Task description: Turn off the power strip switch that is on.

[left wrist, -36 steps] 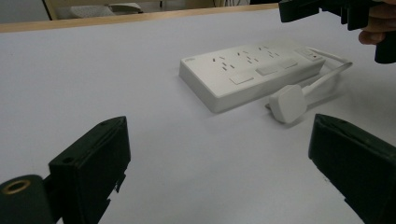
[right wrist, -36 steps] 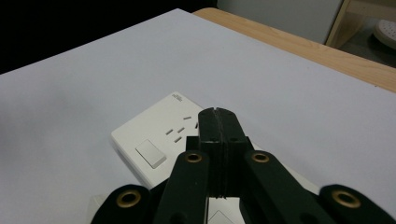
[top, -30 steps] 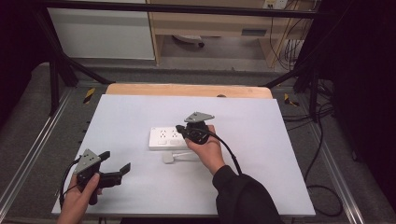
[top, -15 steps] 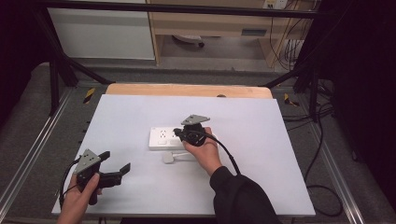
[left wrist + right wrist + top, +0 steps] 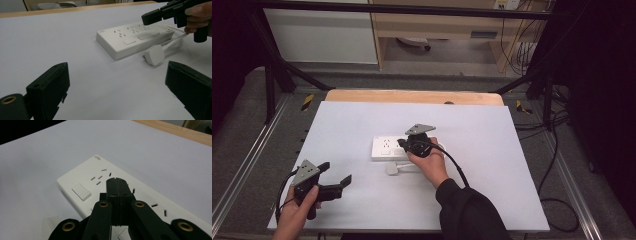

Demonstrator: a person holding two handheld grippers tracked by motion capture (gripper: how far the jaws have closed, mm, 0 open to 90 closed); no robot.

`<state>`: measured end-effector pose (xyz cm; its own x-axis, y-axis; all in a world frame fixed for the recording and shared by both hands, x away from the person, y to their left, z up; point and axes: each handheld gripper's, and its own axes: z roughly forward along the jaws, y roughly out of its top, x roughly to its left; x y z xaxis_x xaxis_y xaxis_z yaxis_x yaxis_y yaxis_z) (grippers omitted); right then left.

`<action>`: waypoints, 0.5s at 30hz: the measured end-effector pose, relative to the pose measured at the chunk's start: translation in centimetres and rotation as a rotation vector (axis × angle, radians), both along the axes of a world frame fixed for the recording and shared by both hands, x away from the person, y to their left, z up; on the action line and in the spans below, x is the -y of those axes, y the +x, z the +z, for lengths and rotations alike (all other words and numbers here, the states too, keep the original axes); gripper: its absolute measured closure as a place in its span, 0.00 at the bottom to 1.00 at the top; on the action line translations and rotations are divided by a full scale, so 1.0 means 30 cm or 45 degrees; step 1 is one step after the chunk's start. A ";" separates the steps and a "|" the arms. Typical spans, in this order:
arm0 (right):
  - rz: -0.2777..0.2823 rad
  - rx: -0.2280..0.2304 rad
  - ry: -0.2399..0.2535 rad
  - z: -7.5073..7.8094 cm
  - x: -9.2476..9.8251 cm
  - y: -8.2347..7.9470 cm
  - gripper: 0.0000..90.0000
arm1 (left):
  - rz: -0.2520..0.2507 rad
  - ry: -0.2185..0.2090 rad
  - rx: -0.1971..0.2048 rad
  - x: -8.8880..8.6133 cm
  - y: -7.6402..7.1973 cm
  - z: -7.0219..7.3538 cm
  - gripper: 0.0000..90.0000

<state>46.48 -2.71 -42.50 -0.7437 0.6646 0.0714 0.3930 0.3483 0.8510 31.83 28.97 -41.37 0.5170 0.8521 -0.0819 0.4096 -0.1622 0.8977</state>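
High view first: the right gripper (image 5: 402, 143) sits over the white power strip (image 5: 387, 148), its jaws pressed together with nothing between them and its tip pointing toward the strip's left half. Compared with a second ago, that gripper has crept a little to the left along the strip, so its tip now lies nearer the sockets at that end; the grey three-cornered plate on its back rides with it. The person's right hand (image 5: 428, 162) wraps the handle, with the dark sleeve running back toward the bottom edge.

Right gripper view confirms it: the two black jaws meet flush along a thin seam, and the closed tip hovers just above the strip's face (image 5: 100, 185), beside a rocker switch (image 5: 81, 192) off to the jaws' left and a cluster of socket slots just ahead. Whether the tip actually touches the plastic cannot be told.

A white plug (image 5: 393, 169) lies on the table (image 5: 512, 150) just beside the strip's near edge, below and left of the right gripper, its cord running back along the strip.

Down at the near left corner, the left gripper (image 5: 335, 173) has kept its place, jaws spread wide and empty. In the left gripper view the strip (image 5: 130, 41) and plug (image 5: 155, 55) lie ahead, between and beyond the open jaws, well apart from them.
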 end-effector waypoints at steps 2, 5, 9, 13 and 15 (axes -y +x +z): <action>-0.001 -0.001 0.000 -0.002 -0.002 0.000 1.00 | 0.000 0.000 0.001 0.000 0.000 0.000 0.06; 0.002 -0.007 -0.003 -0.005 -0.004 0.001 1.00 | -0.001 0.001 0.000 0.000 0.000 0.000 0.06; -0.003 -0.013 -0.003 -0.007 -0.005 0.001 1.00 | -0.001 0.001 0.000 0.000 0.000 0.000 0.06; 0.001 -0.008 -0.011 -0.010 -0.007 0.002 1.00 | -0.001 0.001 0.000 0.000 0.000 0.000 0.06; 0.006 -0.010 -0.018 -0.012 -0.008 0.002 1.00 | -0.002 0.002 0.001 0.000 0.000 0.000 0.06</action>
<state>46.54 -2.47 -42.86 -0.7465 0.6619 0.0678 0.3976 0.3621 0.8431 31.84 28.97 -41.36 0.5181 0.8515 -0.0802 0.4088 -0.1642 0.8977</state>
